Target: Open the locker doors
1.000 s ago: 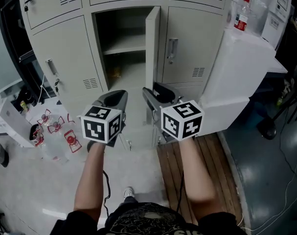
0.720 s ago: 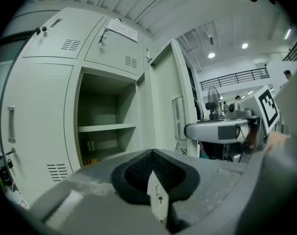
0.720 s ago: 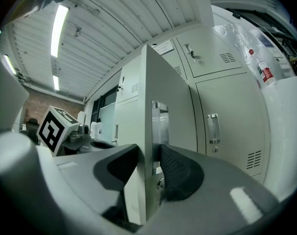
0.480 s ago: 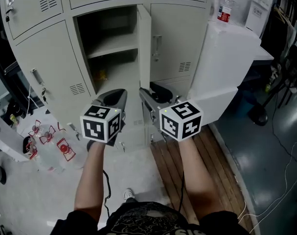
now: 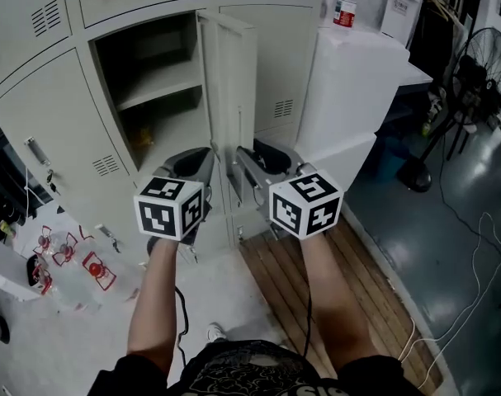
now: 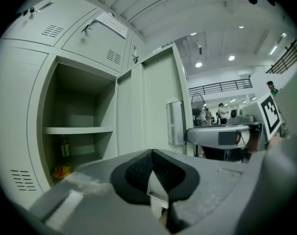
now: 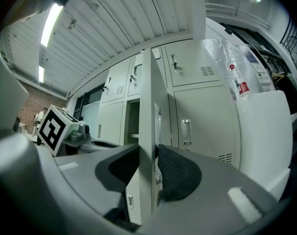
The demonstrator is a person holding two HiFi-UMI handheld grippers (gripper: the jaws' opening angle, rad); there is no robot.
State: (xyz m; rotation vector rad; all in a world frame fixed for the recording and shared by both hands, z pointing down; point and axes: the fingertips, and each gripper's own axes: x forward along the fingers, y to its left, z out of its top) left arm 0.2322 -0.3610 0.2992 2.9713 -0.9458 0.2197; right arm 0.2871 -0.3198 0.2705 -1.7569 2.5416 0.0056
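Note:
The middle locker (image 5: 151, 81) stands open, its grey door (image 5: 233, 81) swung out toward me. My right gripper (image 5: 248, 153) is at the door's free edge. In the right gripper view the door's edge (image 7: 147, 131) runs up between the jaws, which are closing with both pads against it at my right gripper (image 7: 150, 153). Just left of it, in front of the open compartment, my left gripper (image 5: 202, 157) holds nothing. My left gripper (image 6: 152, 153) has its pads together, and the door (image 6: 155, 106) is ahead of it.
Closed lockers flank the open one on the left (image 5: 52, 130) and right (image 5: 279, 56). A white cabinet (image 5: 349, 89) with a bottle (image 5: 343, 7) on top stands right. A wooden pallet (image 5: 316, 279), floor bottles (image 5: 77, 262), a fan (image 5: 477, 64) and cables lie around.
The locker door has swung further out and shows more of its face. The view has shifted so the lockers sit more to the left. Both grippers keep their places in front of me.

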